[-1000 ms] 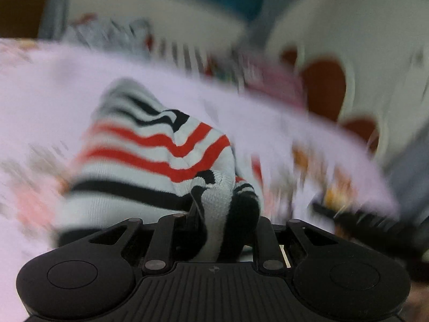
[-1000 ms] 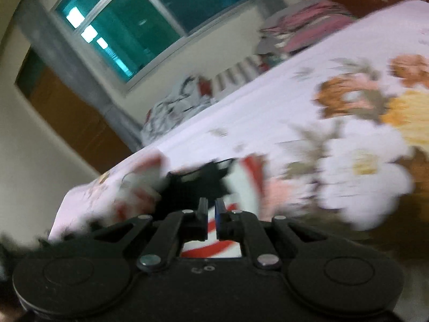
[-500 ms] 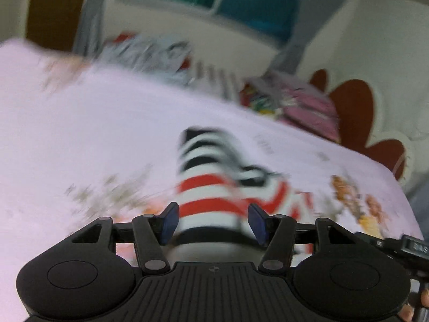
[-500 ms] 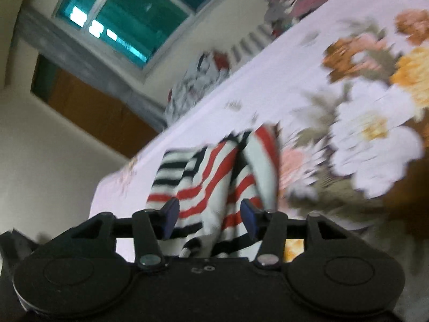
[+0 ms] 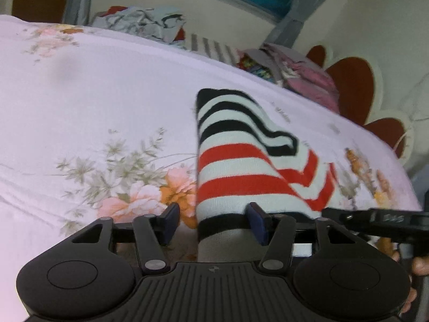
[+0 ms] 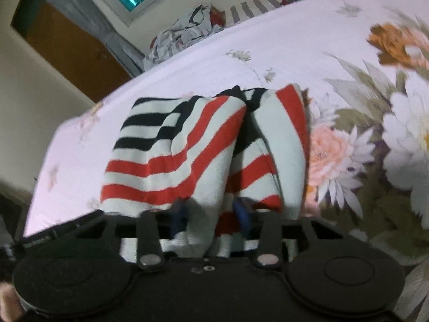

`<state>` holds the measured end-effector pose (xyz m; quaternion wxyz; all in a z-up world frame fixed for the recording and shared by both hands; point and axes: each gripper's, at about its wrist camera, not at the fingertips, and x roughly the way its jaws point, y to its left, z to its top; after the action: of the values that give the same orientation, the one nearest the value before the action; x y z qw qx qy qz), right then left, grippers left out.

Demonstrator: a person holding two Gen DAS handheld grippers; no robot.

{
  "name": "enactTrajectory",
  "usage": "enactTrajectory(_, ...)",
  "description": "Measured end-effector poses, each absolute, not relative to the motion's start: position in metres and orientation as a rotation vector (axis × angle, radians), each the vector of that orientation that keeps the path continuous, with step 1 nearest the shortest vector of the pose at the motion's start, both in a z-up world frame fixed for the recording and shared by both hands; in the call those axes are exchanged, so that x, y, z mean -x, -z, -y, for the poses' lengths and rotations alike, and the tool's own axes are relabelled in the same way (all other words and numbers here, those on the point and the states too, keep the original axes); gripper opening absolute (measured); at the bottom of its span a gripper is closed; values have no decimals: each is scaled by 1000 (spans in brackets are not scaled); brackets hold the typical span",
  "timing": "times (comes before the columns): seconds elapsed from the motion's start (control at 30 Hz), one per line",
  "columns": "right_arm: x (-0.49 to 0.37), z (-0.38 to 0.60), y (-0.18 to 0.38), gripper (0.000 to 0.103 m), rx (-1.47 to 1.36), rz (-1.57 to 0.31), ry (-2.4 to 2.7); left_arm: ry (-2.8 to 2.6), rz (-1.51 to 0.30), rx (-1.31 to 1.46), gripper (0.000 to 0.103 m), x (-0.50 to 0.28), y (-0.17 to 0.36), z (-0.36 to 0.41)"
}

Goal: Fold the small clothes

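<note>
Here the striped garment (image 5: pixel 241 166) lies folded on the bed (image 5: pixel 107 102), near its front edge. The left tongs (image 5: pixel 214 221), jaws just closing, straddle its near hem without pressing. The right tongs (image 6: pixel 211 214), also closing, have cloth between them; contact cannot be told.

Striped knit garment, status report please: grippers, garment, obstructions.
Left gripper open, jaws just closing, cloth edge between. Right gripper just closed on a fold. Red, black and white striped knit garment folded on floral bedsheet. Nothing blocking.
</note>
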<state>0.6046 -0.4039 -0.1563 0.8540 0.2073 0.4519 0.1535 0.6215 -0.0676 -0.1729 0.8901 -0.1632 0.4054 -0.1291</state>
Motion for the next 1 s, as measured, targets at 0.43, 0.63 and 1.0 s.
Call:
enactTrajectory(0.43, -577, 442, 146, 16, -345, -782, -303, 372, -810, -39, 37, -627, 156, 156)
enactTrajectory(0.63, -575, 447, 167, 17, -392, -804, -272, 385, -821, -77, 37, -631, 151, 157)
enactTrajectory(1.0, -514, 443, 106, 16, -262, -680, -328, 448, -784, 77, 37, -590, 132, 128)
